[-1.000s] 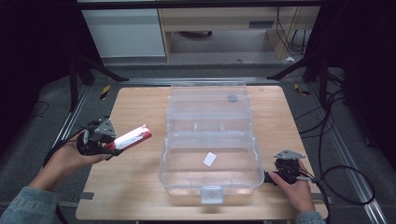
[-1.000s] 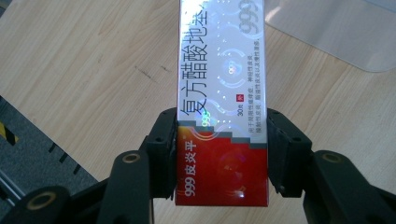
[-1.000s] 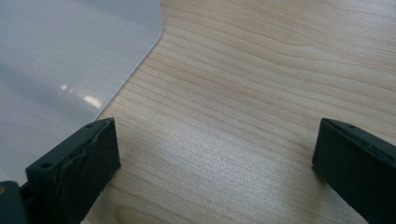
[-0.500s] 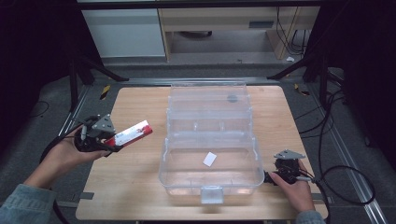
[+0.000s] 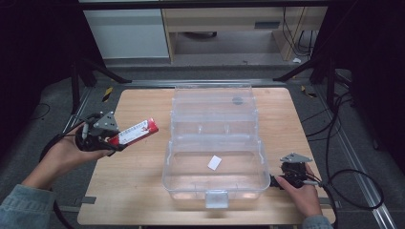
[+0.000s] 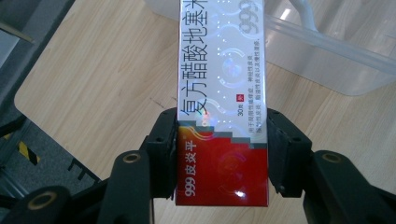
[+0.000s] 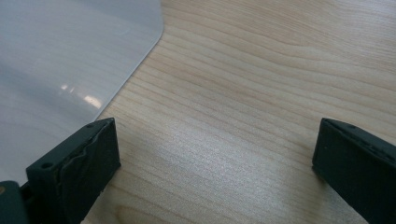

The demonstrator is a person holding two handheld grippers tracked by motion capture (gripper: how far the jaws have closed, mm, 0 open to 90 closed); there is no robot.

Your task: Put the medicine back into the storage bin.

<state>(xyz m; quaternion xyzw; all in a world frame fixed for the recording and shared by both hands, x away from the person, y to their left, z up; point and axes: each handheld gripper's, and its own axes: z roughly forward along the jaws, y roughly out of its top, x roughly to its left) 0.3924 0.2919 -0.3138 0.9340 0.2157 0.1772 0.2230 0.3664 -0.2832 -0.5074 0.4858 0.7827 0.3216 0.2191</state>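
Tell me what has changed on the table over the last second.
The left gripper, shut on the red and white box, has lifted it a little and carried it slightly toward the far side of the table; the grip has not changed. The right gripper stays put, fingers open, beside the clear plastic bin, which has not moved, nor has the white slip inside it.

red-white box (image 6: pixel 222 107) reads "999皮炎平", "30克"

Red-and-white box (image 6: pixel 222 107) with black lettering between the black left gripper (image 6: pixel 223 154) jaws; clear container (image 5: pixel 215 157) just beyond, on the pale wood-grain table (image 5: pixel 129 181).
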